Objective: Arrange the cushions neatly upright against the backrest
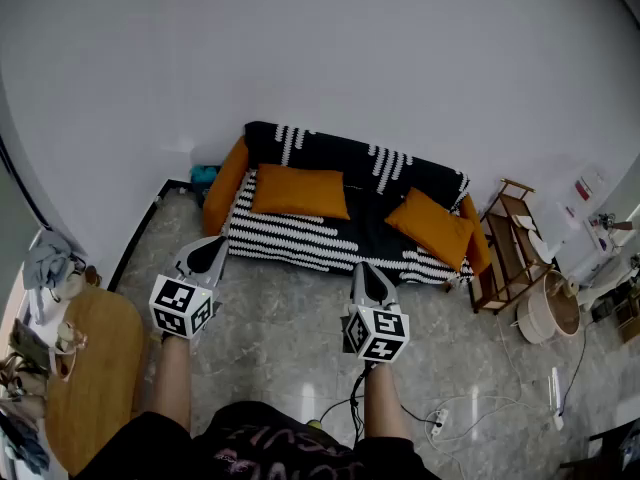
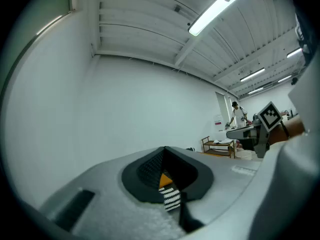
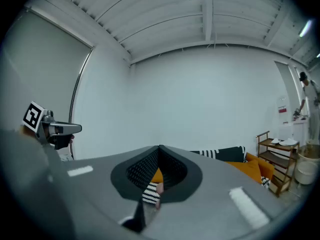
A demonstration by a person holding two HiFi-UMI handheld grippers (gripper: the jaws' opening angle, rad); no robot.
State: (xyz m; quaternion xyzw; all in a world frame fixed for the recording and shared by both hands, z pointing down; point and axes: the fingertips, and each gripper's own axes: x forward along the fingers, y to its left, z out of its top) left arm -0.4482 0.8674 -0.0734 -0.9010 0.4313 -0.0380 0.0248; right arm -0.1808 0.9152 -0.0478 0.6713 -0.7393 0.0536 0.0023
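- Up ahead of both grippers, across bare stone floor, sits the sofa (image 1: 300,236), and both orange cushions are down on its striped seat, neither one standing.
- Left cushion (image 1: 300,191): long axis running along the sofa, far edge at the foot of the backrest (image 1: 345,153), apparently lying flat.
- Right cushion (image 1: 432,226): skewed, one corner aimed at the seat's front edge, close to the right-hand orange armrest.
- Left gripper (image 1: 207,245): jaws pressed together, nothing between them; its own view shows only a sliver of stripes and orange past the closed tips.
- Right gripper (image 1: 367,270): jaws likewise closed and empty, tips pointing at the seat's front edge between the two cushions.
- Here's the relation that counts: the left cushion lies ahead and to the right of the left gripper, the right cushion ahead and to the right of the right gripper, and both are well apart from the tips. I'd say each hand takes the cushion on its own side, and both jaws must open first.
- Containers now: a wooden rack (image 1: 508,246) just beside the sofa's right end carries what look like papers on its top shelf.
- Round basket (image 1: 548,308) on the floor near that rack: contents too small to tell.
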